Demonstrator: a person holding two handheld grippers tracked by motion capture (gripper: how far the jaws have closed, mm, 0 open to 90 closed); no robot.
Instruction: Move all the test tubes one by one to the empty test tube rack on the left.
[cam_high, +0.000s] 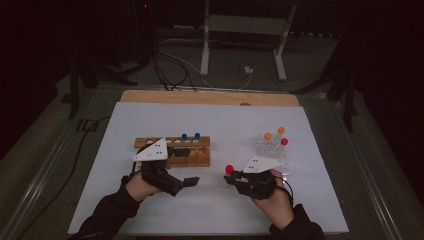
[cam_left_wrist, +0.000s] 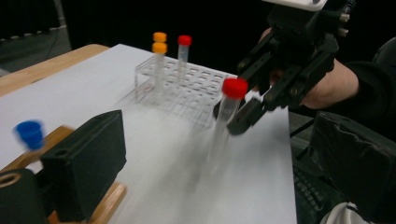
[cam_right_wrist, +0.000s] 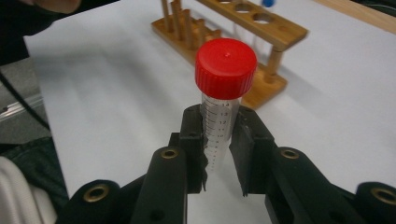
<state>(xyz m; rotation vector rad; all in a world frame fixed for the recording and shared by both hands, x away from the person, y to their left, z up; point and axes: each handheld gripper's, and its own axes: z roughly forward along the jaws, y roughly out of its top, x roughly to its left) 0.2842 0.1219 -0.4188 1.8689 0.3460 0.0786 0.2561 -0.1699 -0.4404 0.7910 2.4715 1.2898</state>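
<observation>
My right gripper (cam_right_wrist: 218, 156) is shut on a clear graduated tube with a red cap (cam_right_wrist: 225, 67), held upright above the white mat. In the high view this tube (cam_high: 229, 169) sits at the tip of the right gripper (cam_high: 233, 178), right of centre near the front. The left gripper (cam_high: 192, 181) stands open with nothing between its jaws, just in front of the wooden rack (cam_high: 172, 150). Seen from the left gripper view, the tube (cam_left_wrist: 225, 116) hangs in the right gripper (cam_left_wrist: 252, 112), ahead of the left gripper (cam_left_wrist: 219, 182).
Two blue-capped tubes (cam_high: 190, 136) stand in the wooden rack. A clear plastic rack (cam_high: 270, 149) at the right holds two orange-capped tubes (cam_high: 274, 133) and a red-capped one (cam_high: 284, 142). The white mat (cam_high: 210, 120) has a wooden edge at the back.
</observation>
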